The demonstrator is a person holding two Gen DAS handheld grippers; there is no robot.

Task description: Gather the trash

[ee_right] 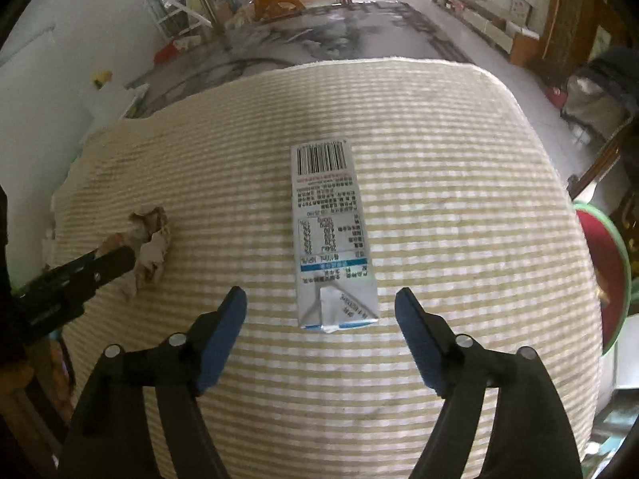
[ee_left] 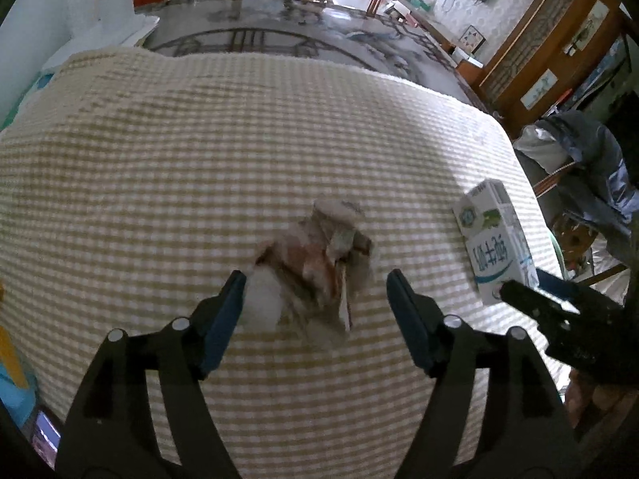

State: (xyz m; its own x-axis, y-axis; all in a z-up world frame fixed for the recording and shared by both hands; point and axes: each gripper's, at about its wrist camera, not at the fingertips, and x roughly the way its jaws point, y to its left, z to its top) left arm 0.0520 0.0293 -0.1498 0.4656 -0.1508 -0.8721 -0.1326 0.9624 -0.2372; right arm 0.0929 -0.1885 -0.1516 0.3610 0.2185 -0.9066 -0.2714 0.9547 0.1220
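Both tongs stood apart: the left gripper [ee_left: 315,295] over the soft crumpled paper [ee_left: 319,255]; the right gripper [ee_right: 319,307] had the light, stiff milk carton [ee_right: 333,235] at twelve o'clock, best pinched across its narrow sides.

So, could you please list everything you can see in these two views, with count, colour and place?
Crumpled paper: one wad, brown and white, on the cloth, lying between the open jaws of the left gripper.
Milk carton: one, white with blue print and a barcode, lying flat on the cloth, ahead of the right gripper.
Checked cloth: one, beige and white, covering the work surface.
Patterned floor: grey with dark lines, beyond the cloth.
Wooden furniture: brown, along the far right wall.
Red round object with a green rim: one, right of the cloth.
Left gripper: black with blue pads, open, around the paper.
Right gripper: black with blue pads, open, near the carton's folded end.
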